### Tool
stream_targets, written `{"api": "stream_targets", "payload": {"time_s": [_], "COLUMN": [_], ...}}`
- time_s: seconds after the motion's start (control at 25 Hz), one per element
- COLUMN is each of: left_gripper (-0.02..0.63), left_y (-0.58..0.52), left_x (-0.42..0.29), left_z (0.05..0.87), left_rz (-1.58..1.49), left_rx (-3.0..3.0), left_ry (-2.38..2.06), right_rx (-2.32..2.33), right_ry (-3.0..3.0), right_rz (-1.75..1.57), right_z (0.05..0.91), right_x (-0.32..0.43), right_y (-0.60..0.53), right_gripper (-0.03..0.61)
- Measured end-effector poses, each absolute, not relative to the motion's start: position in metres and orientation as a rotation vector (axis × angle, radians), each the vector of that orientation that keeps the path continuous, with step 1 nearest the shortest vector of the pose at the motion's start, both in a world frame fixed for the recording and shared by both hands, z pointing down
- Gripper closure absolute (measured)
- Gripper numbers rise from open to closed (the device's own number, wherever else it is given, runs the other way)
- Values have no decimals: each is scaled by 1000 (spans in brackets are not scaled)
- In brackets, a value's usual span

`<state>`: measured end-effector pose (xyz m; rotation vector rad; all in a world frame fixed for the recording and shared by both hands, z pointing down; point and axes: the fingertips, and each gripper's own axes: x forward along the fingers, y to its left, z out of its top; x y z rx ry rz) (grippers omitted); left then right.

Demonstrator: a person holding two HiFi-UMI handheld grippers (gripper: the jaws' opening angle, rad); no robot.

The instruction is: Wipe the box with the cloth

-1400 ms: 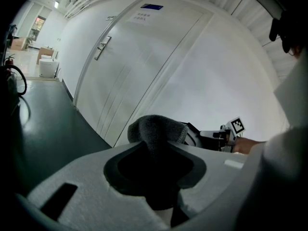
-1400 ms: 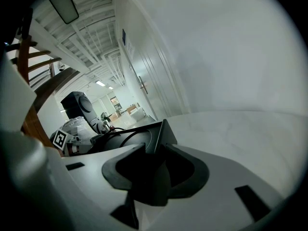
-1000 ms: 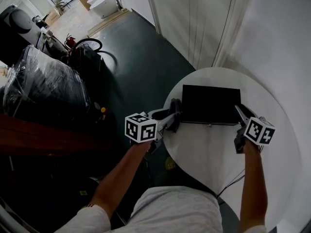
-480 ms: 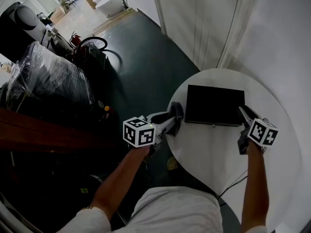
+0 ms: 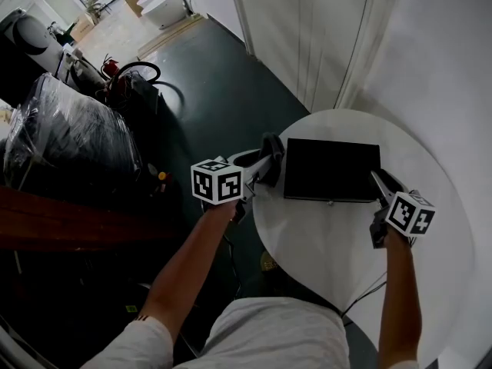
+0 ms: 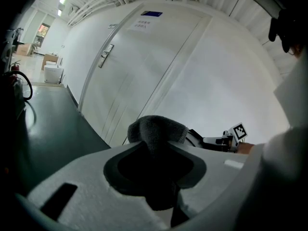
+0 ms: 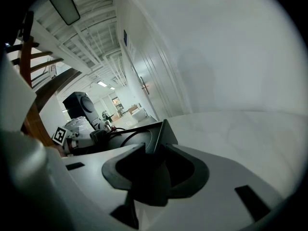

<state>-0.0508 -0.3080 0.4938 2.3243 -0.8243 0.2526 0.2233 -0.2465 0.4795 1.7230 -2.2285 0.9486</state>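
Right gripper (image 5: 378, 180) was clamped on the near right corner of the black box (image 5: 332, 169) — jaws wide around it, box flat on the round white table (image 5: 323, 241). Left gripper (image 5: 269, 158) pinched the dark grey cloth (image 6: 157, 129) tight, just beside the box's left edge — white door (image 5: 307, 37) beyond.

Industrial workshop with plastic-wrapped goods (image 5: 69, 137), fire extinguisher (image 5: 110, 67), green floor (image 5: 219, 91).

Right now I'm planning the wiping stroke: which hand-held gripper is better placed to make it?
Left. The left hand-held gripper is shut on the cloth at the left edge of the box. The right hand-held gripper clamps its near right corner, probably steadying it.
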Motion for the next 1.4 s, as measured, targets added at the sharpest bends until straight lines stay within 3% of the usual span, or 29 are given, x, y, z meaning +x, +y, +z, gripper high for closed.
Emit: {"api": "stream_targets", "payload": {"time_s": [0.72,1.4], "left_gripper": [506,507], "left_y": [-325,-244], "left_x": [-30,-40], "left_z": [514,517], "left_rz": [332,322], "left_rx": [2306,2290], "left_ry": [-772,-753], "right_rx": [1740,1735], "right_ry": [-2221,-2226], "right_rz": [952,943], "right_z": [480,480], "right_x": [226,226], "right_y": [-245,-245], "right_gripper": [445,445]}}
